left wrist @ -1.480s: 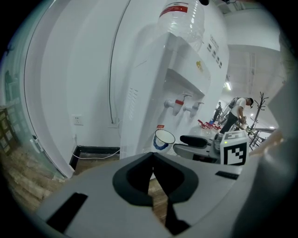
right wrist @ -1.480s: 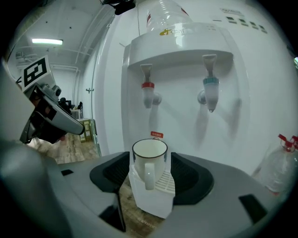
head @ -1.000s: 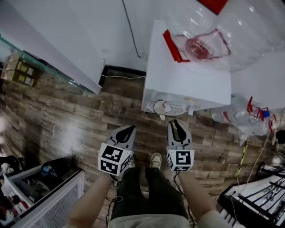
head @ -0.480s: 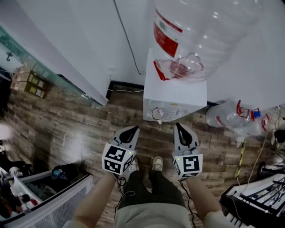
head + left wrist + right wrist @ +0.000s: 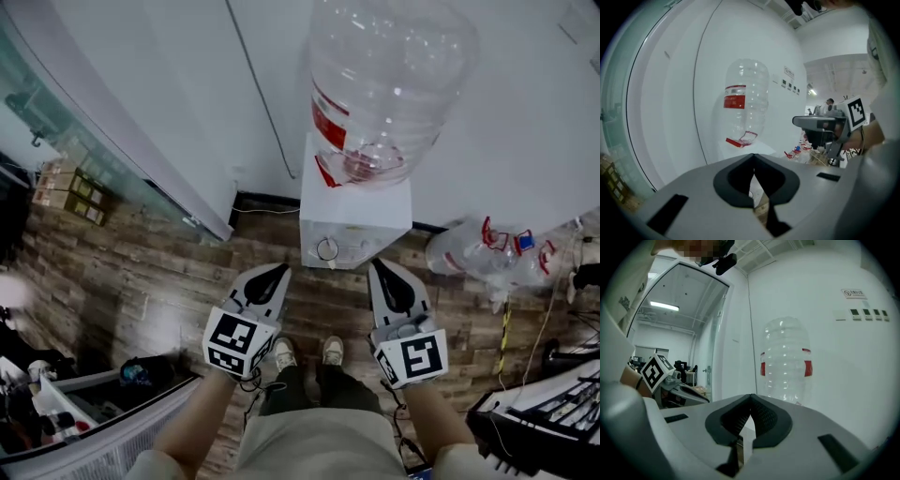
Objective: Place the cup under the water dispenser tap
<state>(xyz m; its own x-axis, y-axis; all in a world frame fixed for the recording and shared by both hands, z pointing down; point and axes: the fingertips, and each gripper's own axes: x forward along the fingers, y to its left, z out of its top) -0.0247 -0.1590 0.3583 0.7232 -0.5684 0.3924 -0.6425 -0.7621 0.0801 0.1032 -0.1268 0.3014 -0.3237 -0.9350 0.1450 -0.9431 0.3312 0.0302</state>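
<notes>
The white water dispenser (image 5: 354,217) stands against the wall with a big clear bottle (image 5: 384,84) upside down on top. A round cup rim (image 5: 327,248) shows at the dispenser's front, below its taps. My left gripper (image 5: 278,271) hovers just in front and to the left of it, shut with nothing between the jaws. My right gripper (image 5: 378,265) hangs to the right of the cup, also shut and empty. In the left gripper view the left gripper (image 5: 753,158) points at the bottle (image 5: 744,105). In the right gripper view the right gripper (image 5: 750,399) does the same (image 5: 786,364).
Empty bottles (image 5: 487,248) lie on the wood floor right of the dispenser. A glass partition (image 5: 84,141) runs along the left, with boxes (image 5: 70,192) behind it. A white basket (image 5: 66,412) sits at lower left, a black rack (image 5: 548,422) at lower right. The person's feet (image 5: 305,352) stand below.
Both grippers have risen and drawn back from the cup at the dispenser's front. The view has lifted, so the whole bottle now shows.
</notes>
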